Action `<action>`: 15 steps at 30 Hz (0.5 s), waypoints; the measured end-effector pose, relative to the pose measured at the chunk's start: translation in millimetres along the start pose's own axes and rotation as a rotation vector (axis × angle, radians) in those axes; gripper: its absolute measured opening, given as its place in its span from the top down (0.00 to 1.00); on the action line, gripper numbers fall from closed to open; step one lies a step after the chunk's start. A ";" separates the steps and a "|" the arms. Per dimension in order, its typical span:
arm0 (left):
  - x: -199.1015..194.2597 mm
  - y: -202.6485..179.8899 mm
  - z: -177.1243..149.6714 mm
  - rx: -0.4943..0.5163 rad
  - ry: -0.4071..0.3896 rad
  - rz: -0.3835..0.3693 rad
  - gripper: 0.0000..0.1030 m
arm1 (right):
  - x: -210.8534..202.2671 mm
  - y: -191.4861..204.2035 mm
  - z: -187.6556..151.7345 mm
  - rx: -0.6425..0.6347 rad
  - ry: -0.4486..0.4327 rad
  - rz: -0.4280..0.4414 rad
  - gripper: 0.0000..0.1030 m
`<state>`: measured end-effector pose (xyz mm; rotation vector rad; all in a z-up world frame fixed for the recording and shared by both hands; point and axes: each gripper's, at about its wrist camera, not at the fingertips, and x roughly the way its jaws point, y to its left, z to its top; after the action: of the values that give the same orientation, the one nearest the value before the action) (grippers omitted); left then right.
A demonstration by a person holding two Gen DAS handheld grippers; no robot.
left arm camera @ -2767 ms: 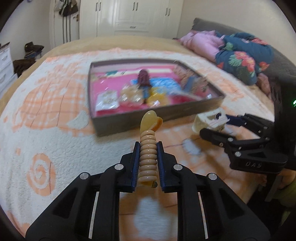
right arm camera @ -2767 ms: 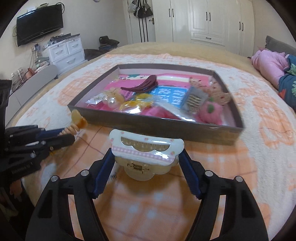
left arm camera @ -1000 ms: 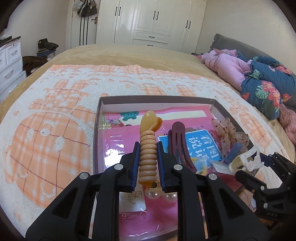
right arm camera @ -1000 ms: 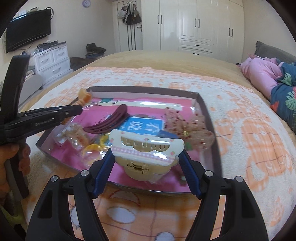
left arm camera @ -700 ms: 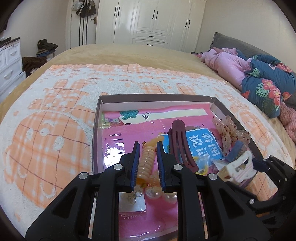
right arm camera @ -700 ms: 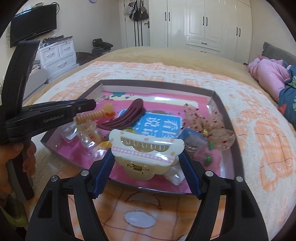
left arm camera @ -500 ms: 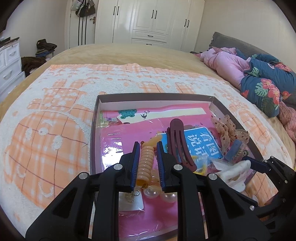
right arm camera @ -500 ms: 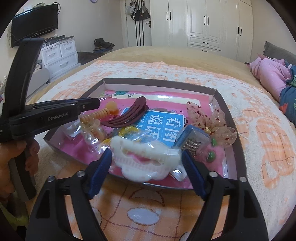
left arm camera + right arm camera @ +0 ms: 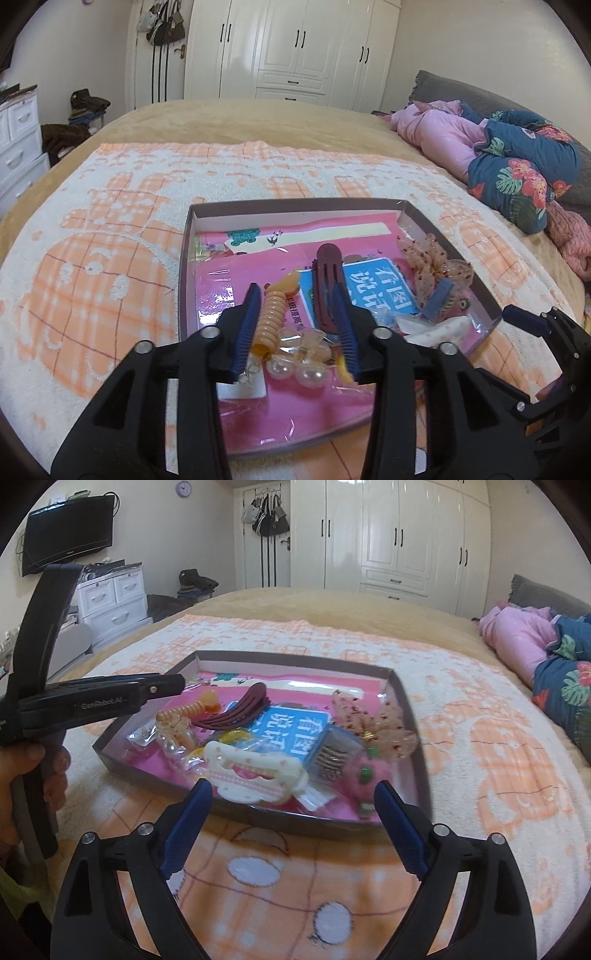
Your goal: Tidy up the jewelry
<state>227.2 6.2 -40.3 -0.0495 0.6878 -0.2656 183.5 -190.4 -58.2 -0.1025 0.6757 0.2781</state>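
A shallow grey box (image 9: 186, 258) (image 9: 410, 716) lined in pink lies on the bed and holds hair accessories. My left gripper (image 9: 295, 295) is open above its near left part; the orange spiral hair clip (image 9: 271, 317) (image 9: 184, 710) lies loose in the box between its fingers. My right gripper (image 9: 293, 788) is open at the box's near edge; the cream claw clip (image 9: 255, 775) (image 9: 436, 330) lies in the box just beyond it. A maroon hair clip (image 9: 327, 280) (image 9: 240, 709) and a sheer bow (image 9: 373, 720) also lie inside.
The box sits on an orange-and-white checked blanket (image 9: 96, 258) on a tan bed. Folded pink and blue floral bedding (image 9: 509, 162) lies at the right. White drawers (image 9: 110, 598) stand beyond the bed's left side, wardrobes at the back.
Both grippers carried their clips over the box and opened. The orange spiral clip and the cream claw clip now lie in the box, free of the fingers.
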 end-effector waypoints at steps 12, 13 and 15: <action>-51.4 -20.2 -16.7 0.019 -0.056 0.006 0.24 | -41.6 -15.7 -11.5 0.017 -0.079 -0.041 0.08; -54.9 -21.1 -19.0 0.015 -0.062 0.010 0.18 | -43.7 -15.8 -12.4 0.017 -0.083 -0.041 0.07; -63.2 -24.2 -25.4 0.011 -0.069 0.022 0.11 | -49.3 -16.9 -14.1 0.018 -0.095 -0.041 0.07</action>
<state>158.9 0.3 -17.5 -0.0406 0.6176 -0.2457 143.1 -220.1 -38.0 -0.0855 0.5806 0.2357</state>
